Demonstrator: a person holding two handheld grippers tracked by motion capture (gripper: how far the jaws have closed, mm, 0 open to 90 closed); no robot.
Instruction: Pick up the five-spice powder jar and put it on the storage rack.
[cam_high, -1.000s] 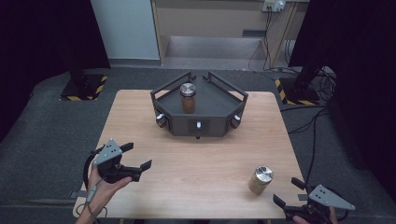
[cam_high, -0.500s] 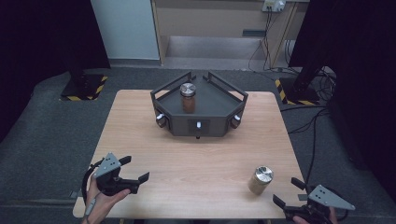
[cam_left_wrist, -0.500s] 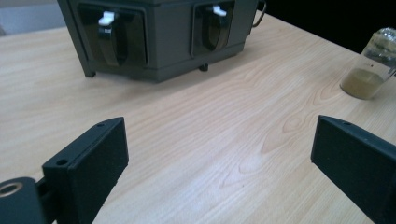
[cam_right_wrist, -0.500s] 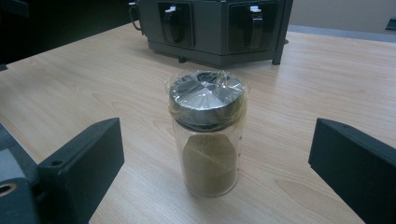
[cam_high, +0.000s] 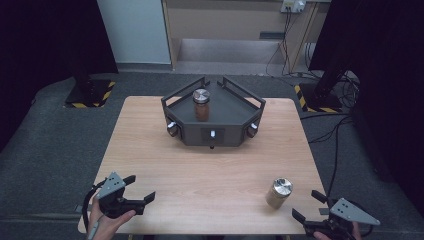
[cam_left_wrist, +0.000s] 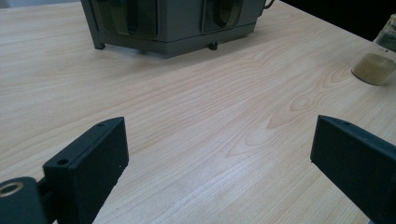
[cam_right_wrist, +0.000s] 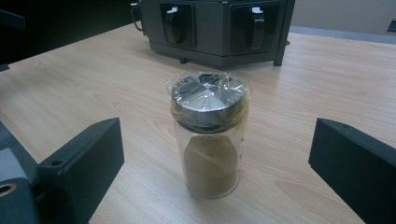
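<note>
A glass jar of tan powder (cam_high: 278, 193) (cam_right_wrist: 208, 135) with a grey lid under plastic wrap stands upright near the table's front right; its base shows at the far right of the left gripper view (cam_left_wrist: 376, 65). My right gripper (cam_high: 314, 205) (cam_right_wrist: 219, 168) is open just in front of it, jaws either side and apart from it. A second jar of brown powder (cam_high: 201, 105) stands on the dark grey angular device (cam_high: 212, 134) (cam_left_wrist: 168, 23) (cam_right_wrist: 215, 28) at the table's back middle. My left gripper (cam_high: 140, 187) (cam_left_wrist: 219, 154) is open and empty over the front left corner.
The wooden table (cam_high: 210, 175) has its front edge right under both hands. Black stands with hazard-striped bases (cam_high: 90, 95) and cables (cam_high: 335, 145) are on the grey floor around it.
My left gripper has drawn back toward the front left corner of the table and sunk lower. The right gripper and both jars have stayed put.
</note>
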